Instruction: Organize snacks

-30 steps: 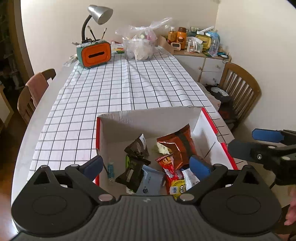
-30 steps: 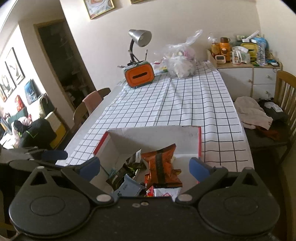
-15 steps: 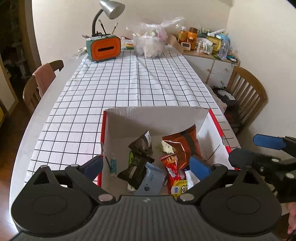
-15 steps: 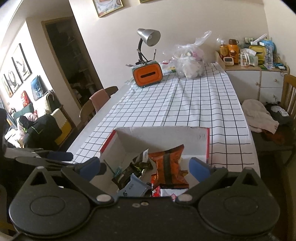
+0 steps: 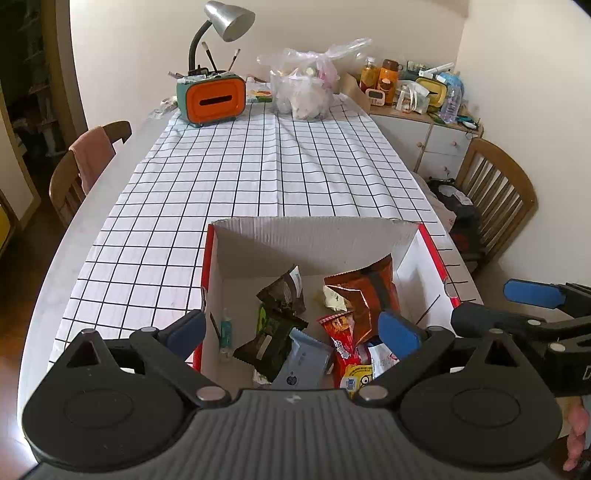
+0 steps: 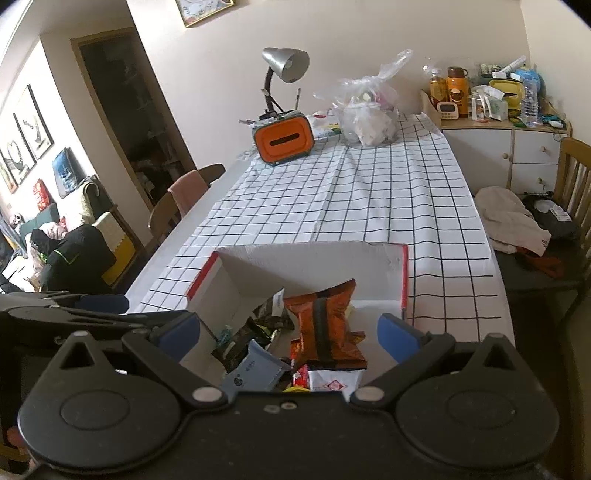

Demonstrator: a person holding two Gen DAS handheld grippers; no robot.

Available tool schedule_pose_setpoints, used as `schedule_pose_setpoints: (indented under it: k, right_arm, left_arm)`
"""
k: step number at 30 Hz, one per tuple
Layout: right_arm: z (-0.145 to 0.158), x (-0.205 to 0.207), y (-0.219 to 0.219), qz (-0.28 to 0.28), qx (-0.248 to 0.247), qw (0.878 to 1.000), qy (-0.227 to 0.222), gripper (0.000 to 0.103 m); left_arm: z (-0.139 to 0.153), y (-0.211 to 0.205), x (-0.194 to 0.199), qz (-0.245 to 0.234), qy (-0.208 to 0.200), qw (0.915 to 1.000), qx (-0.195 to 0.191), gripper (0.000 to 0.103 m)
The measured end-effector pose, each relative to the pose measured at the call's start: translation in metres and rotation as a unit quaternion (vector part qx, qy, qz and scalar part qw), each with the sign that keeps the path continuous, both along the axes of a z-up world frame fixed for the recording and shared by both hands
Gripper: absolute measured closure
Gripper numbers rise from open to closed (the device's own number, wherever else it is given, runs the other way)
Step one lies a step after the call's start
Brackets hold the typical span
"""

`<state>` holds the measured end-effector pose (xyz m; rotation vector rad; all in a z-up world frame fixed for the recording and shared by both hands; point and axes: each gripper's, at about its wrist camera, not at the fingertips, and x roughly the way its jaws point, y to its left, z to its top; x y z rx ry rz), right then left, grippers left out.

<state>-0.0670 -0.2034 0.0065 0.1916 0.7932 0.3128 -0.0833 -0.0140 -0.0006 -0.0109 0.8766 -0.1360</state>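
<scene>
A cardboard box (image 5: pixel 314 240) with red outer sides stands at the near end of the checked table and holds several snack packets. Among them are an orange-brown chip bag (image 5: pixel 364 291), two dark wrappers (image 5: pixel 282 290), a pale blue packet (image 5: pixel 303 362) and a red packet (image 5: pixel 341 338). My left gripper (image 5: pixel 291 328) hangs open above the box's near side, with nothing between its blue pads. My right gripper (image 6: pixel 290 330) is open too, over the same box (image 6: pixel 314 258), facing the chip bag (image 6: pixel 325 325). In the left wrist view the right gripper (image 5: pixel 517 302) shows at the right.
Far down the table (image 5: pixel 258 177) stand an orange tissue box (image 5: pixel 212 98) with a desk lamp (image 5: pixel 225 22) and a clear plastic bag (image 5: pixel 306 88). Wooden chairs (image 5: pixel 495 192) flank the table; a cluttered cabinet (image 5: pixel 424 122) stands at the back right.
Both grippers have risen and drawn back a little from the box, so more of the table shows. The packets in the box have not moved.
</scene>
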Motion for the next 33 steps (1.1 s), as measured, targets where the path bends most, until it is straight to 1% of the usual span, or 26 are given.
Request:
schedule_pose_setpoints:
  k: [16,28,33]
  right_arm:
    - [-0.008,0.005,-0.013,-0.007,0.000,1.000,0.017,0.000]
    - [-0.013,0.009,-0.028,-0.013,0.002,1.000,0.025,0.000]
    - [-0.015,0.011,-0.033,-0.015,0.003,1.000,0.026,0.000]
  left_arm:
    - [-0.014,-0.014,0.007,-0.004,0.034,0.9994,0.003,0.003]
    - [-0.018,-0.030,0.010,-0.013,0.045,0.9989,0.002,0.003]
    - [-0.018,-0.033,0.011,-0.009,0.046,0.9989,0.003,0.003]
